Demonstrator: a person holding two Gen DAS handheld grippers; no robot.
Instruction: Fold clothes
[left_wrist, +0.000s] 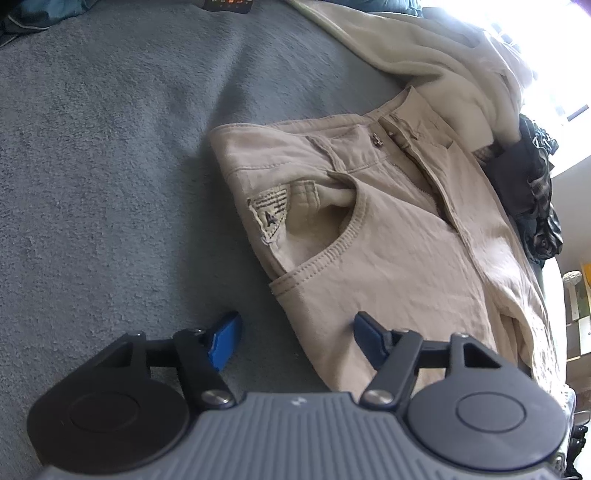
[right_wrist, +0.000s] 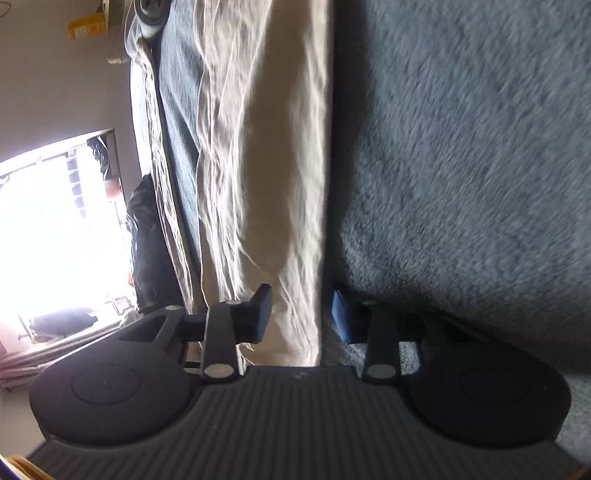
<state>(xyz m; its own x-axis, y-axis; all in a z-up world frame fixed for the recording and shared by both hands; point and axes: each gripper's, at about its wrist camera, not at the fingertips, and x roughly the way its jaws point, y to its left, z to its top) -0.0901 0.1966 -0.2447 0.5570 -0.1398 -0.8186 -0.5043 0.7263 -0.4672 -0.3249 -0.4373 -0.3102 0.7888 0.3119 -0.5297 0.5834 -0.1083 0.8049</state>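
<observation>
- This looks like a bedroom in a home.
- A soft, fuzzy grey-blue blanket (left_wrist: 92, 147) covers a wide flat place, like a bed.
- Clothes lie on it: tan trousers (left_wrist: 388, 229), a cream top (left_wrist: 424, 55) and a heap of dark clothes (left_wrist: 532, 184).
- A bright window (right_wrist: 55, 221) lets in lots of sun.
- Beside the window is a plain wall (right_wrist: 55, 92), with a yellow box (right_wrist: 86, 26) up near the top.

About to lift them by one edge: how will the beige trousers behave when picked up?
The beige trousers are probably floppy: wrinkled cloth, sagging pocket. The long leg would likely dangle and unfold. They seem unlikely to slide on the fuzzy blanket.
</observation>
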